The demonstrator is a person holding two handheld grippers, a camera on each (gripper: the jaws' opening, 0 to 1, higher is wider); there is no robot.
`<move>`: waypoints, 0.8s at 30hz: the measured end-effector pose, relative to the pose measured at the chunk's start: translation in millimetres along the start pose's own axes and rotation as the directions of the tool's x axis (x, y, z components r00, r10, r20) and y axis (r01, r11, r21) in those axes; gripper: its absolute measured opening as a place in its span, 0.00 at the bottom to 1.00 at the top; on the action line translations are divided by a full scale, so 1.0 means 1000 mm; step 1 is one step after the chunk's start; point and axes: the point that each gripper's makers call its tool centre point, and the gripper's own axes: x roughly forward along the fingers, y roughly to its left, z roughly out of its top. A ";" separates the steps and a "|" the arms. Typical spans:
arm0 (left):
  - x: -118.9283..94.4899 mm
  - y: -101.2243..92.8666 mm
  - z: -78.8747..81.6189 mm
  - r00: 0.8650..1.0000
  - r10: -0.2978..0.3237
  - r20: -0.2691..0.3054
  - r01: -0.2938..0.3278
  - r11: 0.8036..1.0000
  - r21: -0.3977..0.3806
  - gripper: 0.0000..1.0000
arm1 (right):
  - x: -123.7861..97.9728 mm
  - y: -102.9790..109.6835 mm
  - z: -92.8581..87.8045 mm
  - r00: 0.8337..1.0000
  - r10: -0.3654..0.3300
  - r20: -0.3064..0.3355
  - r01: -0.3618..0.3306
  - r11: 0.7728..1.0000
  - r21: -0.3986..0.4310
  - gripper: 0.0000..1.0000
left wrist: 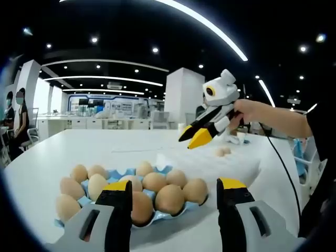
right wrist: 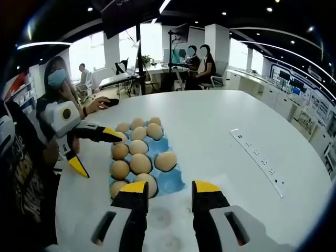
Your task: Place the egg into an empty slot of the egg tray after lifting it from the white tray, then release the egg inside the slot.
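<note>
A blue egg tray [left wrist: 157, 169] holding several brown eggs [left wrist: 169, 198] sits on the white table just in front of my left gripper [left wrist: 175, 190], which is open and empty. Behind it lies the white tray [left wrist: 210, 165] with two eggs [left wrist: 223, 151] at its far side. My right gripper [left wrist: 185, 144], held by a hand, hovers above the white tray with its jaws slightly apart and nothing between them. In the right gripper view my right gripper [right wrist: 169, 189] is open over the white tray [right wrist: 168, 223], facing the egg tray [right wrist: 170, 181], whose near right slots are bare. The left gripper [right wrist: 103, 157] spreads wide at the egg tray's left.
A white power strip [right wrist: 257, 155] lies on the table to the right of the egg tray. A person in a mask [right wrist: 58, 84] sits close on the left, and other people sit at desks [right wrist: 197, 65] far behind. The table's far side is open.
</note>
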 end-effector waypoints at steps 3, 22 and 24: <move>0.001 -0.004 0.000 1.000 -0.002 -0.004 0.002 1.000 0.005 0.66 | -0.007 -0.004 -0.006 1.000 -0.017 -0.004 0.017 1.000 0.004 0.34; 0.007 -0.022 0.001 0.999 -0.030 -0.037 0.032 0.999 0.037 0.66 | -0.045 -0.024 -0.045 0.997 -0.074 -0.027 0.075 0.996 0.051 0.34; 0.007 -0.025 0.001 0.999 -0.031 -0.040 0.033 0.999 0.041 0.66 | -0.050 -0.029 -0.049 0.996 -0.084 -0.026 0.085 0.995 0.056 0.34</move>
